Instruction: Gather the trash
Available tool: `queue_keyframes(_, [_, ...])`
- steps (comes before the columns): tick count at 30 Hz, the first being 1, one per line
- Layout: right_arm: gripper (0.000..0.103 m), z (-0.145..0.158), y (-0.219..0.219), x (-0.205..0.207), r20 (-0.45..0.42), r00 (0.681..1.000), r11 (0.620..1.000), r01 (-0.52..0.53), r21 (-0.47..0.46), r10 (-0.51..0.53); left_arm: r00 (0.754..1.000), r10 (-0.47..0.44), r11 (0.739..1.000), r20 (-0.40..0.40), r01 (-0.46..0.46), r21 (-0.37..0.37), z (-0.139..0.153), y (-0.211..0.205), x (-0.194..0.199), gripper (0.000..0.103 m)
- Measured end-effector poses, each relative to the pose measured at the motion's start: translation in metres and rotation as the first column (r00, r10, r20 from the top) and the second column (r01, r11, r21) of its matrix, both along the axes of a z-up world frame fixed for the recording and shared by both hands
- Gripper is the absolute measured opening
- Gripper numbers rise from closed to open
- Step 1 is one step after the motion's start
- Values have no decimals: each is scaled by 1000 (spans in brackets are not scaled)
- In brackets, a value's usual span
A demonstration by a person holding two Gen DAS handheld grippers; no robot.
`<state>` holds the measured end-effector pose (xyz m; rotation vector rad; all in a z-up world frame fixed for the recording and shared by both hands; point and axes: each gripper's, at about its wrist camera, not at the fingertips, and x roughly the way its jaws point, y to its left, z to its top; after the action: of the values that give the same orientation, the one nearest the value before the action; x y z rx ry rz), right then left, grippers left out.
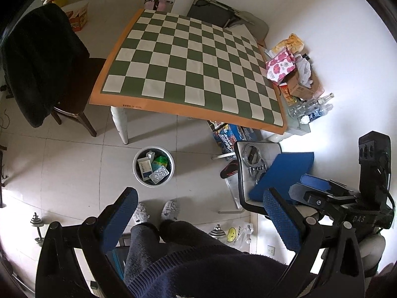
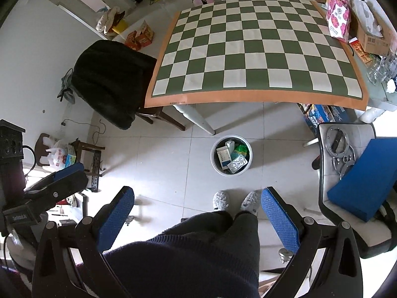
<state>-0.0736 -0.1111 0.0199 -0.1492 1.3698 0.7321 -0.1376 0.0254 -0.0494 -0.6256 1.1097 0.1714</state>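
Nearest are two hand-held grippers, each with two blue-padded fingers. The left hand-held gripper [image 1: 199,219] stands wide open and empty, touching nothing; below it are the person's dark trouser legs and two grey slippers [image 1: 156,211] on the tiled floor. The right hand-held gripper [image 2: 197,213] is spread just as wide, also holding nothing, and also hangs over the legs.

Beyond the slippers stands one round white bin [image 1: 153,166] on the floor, just beside a white leg of the worktop. The trash lies inside it: one white-and-blue box [image 1: 144,167], one silver blister pack [image 1: 160,174], something green [image 1: 160,161] and a second small box. What lies beneath them is hidden.

To the right, one chair carries a blue pad [image 1: 282,173] and some metal rings, partly covered.

Farther off, the worktop [image 2: 253,47] carries a green-and-white chequered mat with an orange border. Its far right edge is crowded: a pink flowered packet [image 1: 280,65], a cardboard box, clear bottles; their count is hard to make out. One chair draped in black cloth [image 1: 42,62] stands at the left.
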Motion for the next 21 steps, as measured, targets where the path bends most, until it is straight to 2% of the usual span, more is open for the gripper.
queue_keyframes(21, [103,7,4,-10,-25,999,1000,-20,21,21,1000,-6,1000,17,6,-21,2,-4,-6,103])
